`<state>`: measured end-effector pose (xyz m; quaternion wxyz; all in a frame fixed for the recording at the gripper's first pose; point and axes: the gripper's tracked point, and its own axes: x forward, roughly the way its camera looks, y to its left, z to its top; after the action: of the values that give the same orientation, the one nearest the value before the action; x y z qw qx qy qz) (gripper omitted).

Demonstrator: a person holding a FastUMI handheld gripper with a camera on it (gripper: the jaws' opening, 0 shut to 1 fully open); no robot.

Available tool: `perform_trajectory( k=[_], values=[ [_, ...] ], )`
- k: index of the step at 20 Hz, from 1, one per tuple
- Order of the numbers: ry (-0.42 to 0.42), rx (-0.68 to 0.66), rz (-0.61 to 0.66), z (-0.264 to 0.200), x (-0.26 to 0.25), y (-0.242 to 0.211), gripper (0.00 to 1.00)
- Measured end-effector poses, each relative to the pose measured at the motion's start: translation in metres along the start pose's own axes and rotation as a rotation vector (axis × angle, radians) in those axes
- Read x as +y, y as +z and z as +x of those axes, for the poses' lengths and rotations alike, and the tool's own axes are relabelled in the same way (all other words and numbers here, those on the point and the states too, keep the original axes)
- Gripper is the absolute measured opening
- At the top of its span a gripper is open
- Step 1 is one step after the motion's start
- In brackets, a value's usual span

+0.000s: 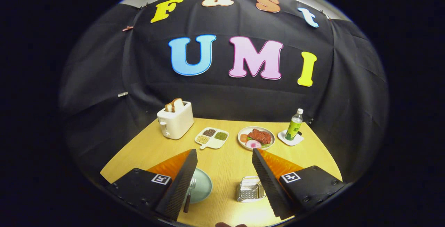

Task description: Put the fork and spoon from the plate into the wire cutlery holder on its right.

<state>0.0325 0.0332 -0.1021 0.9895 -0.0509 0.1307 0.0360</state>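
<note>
My gripper [224, 155] hangs open above the near part of the wooden table, with nothing between its fingers. Below the left finger lies a pale green plate [203, 185], partly hidden by that finger. A fork [189, 192] with a dark handle rests on the plate's left side, tines pointing away from me. The spoon is hidden from me. A wire cutlery holder [249, 189] stands on the table to the plate's right, close against the right finger and partly covered by it.
Farther back stand a white toaster [175, 121] holding bread, a divided dish [212, 137] of grains, a plate of food [256, 137], and a green bottle [294, 125] on a white coaster. Bare tabletop [226, 164] lies between the fingers.
</note>
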Motion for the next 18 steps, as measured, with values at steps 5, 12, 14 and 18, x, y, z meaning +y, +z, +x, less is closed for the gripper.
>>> perform_trajectory(
  k=[5,12,14,18],
  values=[
    [0.078,0.143,-0.062,0.02,0.035,-0.041,0.98],
    [0.177,0.472,-0.127,0.045,0.078,-0.137,0.98],
    [0.19,0.545,-0.151,0.053,0.084,-0.162,0.98],
    [0.204,0.685,-0.139,0.061,0.097,-0.202,0.98]
  ],
)
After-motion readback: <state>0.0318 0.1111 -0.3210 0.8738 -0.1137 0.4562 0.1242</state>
